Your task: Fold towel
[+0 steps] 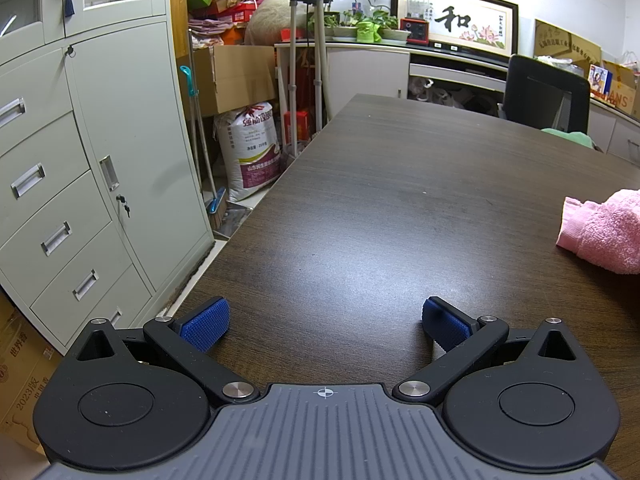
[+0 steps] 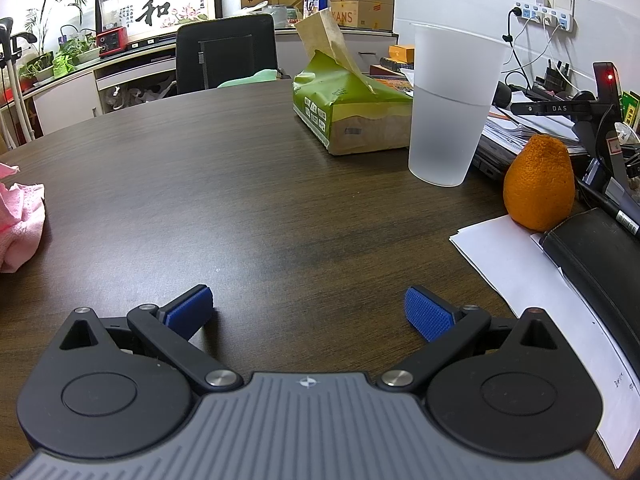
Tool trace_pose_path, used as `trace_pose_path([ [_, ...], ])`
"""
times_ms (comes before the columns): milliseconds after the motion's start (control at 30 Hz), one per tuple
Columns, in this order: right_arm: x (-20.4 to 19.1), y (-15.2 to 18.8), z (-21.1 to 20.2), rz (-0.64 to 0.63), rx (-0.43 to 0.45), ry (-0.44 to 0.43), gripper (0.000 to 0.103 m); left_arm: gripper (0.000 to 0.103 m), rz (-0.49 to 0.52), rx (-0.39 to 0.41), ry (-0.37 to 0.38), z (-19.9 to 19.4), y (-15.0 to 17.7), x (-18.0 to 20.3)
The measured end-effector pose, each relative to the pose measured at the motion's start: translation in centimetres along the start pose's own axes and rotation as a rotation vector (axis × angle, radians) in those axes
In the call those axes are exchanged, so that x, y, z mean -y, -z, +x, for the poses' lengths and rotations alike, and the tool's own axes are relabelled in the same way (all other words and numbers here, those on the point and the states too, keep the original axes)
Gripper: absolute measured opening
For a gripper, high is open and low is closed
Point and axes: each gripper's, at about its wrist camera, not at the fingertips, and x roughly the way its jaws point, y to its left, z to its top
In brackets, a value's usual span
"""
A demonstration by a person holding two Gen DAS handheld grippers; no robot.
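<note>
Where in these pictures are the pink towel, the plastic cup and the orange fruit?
pink towel [image 1: 604, 232]: left wrist view, its folded middle.
plastic cup [image 2: 448, 120]: right wrist view, its frosted wall.
orange fruit [image 2: 538, 184]: right wrist view, its peel.

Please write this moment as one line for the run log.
left gripper: open, empty | right gripper: open, empty | pink towel: crumpled on table, untouched

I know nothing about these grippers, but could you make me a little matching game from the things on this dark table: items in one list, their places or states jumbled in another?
Things:
1. crumpled pink terry towel
2. frosted plastic cup
3. bumpy orange fruit
4. green tissue pack

States:
A. tissue sticking up
B. partly filled with water
C. resting on white paper's edge
D. untouched, between both grippers

Pairs: 1-D, 2-B, 3-C, 4-A
</note>
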Motion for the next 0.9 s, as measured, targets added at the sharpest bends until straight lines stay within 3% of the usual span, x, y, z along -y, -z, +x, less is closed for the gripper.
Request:
trace_pose_path([
  [600,-0.4,0.1,0.0,0.003,0.0,0.002,0.103,0.103,0.0,0.0,0.0,0.0,0.0,0.0],
  [900,-5.3,-1.5,-2.8,-0.075,0.031,-0.229,0.103,0.103,0.0,0.0,0.0,0.0,0.0,0.0],
])
